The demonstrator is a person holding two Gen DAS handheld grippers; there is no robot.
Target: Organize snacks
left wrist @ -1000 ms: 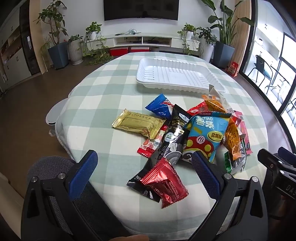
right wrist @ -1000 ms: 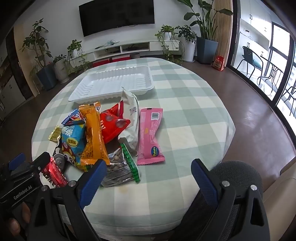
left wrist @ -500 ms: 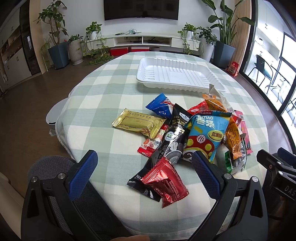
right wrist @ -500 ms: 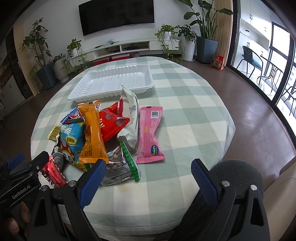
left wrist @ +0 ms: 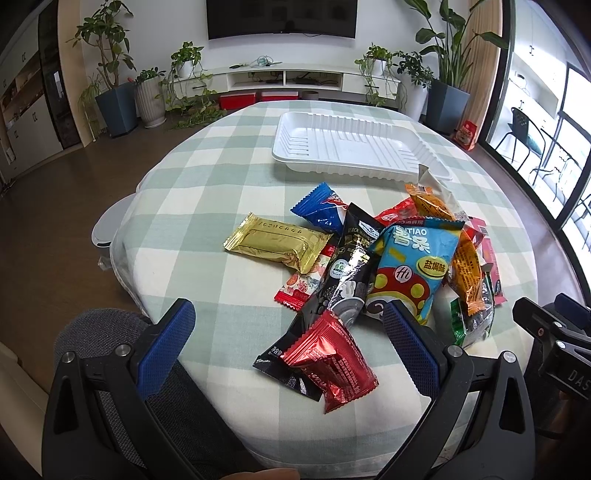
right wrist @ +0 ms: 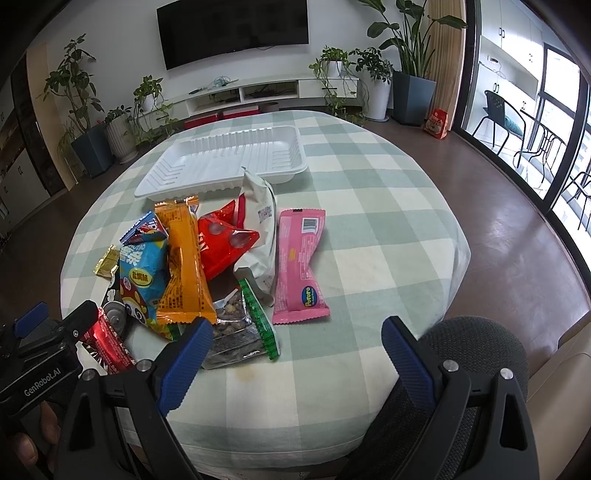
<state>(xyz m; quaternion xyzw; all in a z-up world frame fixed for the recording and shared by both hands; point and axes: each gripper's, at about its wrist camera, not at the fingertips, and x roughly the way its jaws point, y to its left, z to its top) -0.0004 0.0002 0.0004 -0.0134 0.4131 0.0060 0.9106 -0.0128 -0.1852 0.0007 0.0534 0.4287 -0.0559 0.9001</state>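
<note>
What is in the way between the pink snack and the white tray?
Nothing visible. Bare checkered cloth lies between the pink snack and the white tray; the white bag sits beside that path, on the left.

Black frames, silver screws, ribbed blue pads on the fingers (left wrist: pixel 166 343); "GenRobot.AI" marking.

Home living room: wall-mounted TV (right wrist: pixel 236 31) over a low white media console (left wrist: pixel 295 79), many potted plants (left wrist: pixel 107 74), round table with checked cloth (right wrist: pixel 369 221), balcony glass doors (right wrist: pixel 561 122) at right.
</note>
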